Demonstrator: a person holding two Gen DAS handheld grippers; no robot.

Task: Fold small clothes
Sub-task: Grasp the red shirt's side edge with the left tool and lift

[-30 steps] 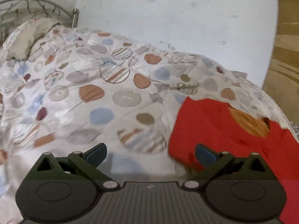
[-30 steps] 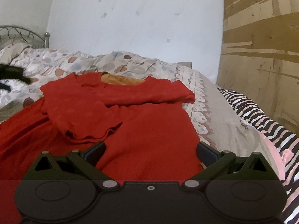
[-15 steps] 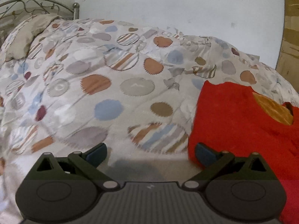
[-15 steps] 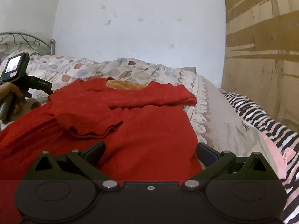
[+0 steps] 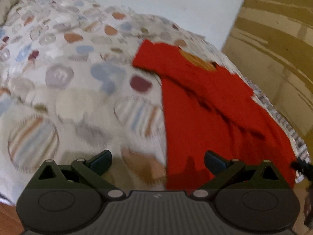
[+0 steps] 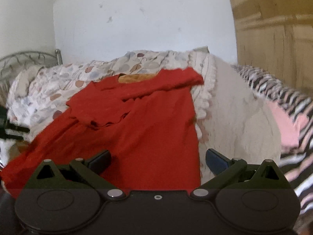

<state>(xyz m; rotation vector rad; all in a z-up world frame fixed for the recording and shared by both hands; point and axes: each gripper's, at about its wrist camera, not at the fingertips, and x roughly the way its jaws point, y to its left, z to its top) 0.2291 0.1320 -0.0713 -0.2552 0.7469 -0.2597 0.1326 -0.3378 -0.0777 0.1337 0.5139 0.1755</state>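
A metal headboard stands left of a white wall. The spotted bedspread carries a red dress, sleeves folded inward. Left gripper and right gripper: fingers wide, empty. A striped blanket lies right.

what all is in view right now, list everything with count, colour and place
red knit garment: one, red with an orange inner neck, spread on the bed, one sleeve folded across its chest
spotted bedspread: one, white with coloured dots, covering the bed
striped blanket: one, black, white and pink, at the bed's right
metal headboard: one, grey, far left
white wall: behind the bed
wooden panel: brown, right
left gripper: open, over the garment's left edge
right gripper: open, over its right edge
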